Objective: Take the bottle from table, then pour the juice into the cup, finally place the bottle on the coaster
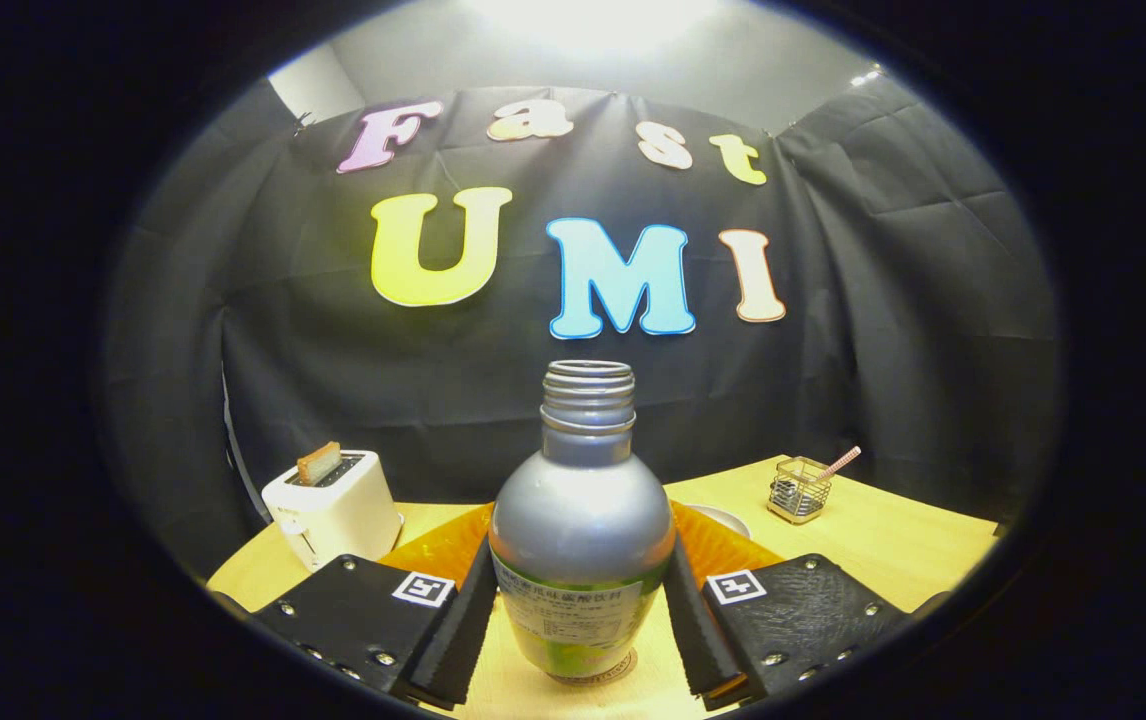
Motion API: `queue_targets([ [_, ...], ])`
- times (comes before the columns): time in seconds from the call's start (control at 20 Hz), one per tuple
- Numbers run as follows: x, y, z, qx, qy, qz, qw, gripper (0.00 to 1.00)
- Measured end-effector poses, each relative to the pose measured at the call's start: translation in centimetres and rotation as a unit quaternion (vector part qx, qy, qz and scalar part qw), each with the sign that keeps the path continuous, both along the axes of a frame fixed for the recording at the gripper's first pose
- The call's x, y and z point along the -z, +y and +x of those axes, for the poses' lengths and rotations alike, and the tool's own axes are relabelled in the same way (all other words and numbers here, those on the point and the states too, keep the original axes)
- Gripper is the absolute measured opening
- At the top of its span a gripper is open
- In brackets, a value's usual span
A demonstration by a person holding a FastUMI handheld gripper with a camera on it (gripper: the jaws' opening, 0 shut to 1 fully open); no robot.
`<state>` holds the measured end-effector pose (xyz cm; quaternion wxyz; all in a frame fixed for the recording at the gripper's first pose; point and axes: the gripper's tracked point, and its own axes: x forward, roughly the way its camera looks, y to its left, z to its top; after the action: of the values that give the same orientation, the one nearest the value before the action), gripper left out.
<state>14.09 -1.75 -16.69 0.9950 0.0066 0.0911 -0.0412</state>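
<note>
We see one bottle [581, 530] standing upright on the counter [883, 545], silver above and with a green label below, its threaded neck open with no cap on it. It sits between the two fingers [463, 625] of the gripper [581, 625], and both fingers press against its lower sides, so the gripper is clamped on the bottle. Under the bottle's base we make out a round disc, though we cannot tell what it is. Just behind the bottle lies one orange mat [443, 545], spreading out to both sides of it. Behind the bottle to the right, on the mat's edge, we see part of one pale round dish [723, 518]. Farther right of the bottle stands one small wire basket [799, 489] with one striped straw [841, 462] leaning out of it. Left of the bottle stands one white toaster [333, 510] with one slice of toast [318, 463] sticking up from a slot.
</note>
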Motion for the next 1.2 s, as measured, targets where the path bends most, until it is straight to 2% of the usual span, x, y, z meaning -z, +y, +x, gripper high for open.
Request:
queue_targets([
  [0.25,1.0,1.2,0.9,-0.017,0.016,-0.029,0.999,0.78],
  [0.6,3.0,0.3,1.8,-0.005,0.034,-0.074,0.997,0.77],
  [1.2,8.5,0.8,3.5,-0.026,0.058,-0.059,0.996,0.78],
])
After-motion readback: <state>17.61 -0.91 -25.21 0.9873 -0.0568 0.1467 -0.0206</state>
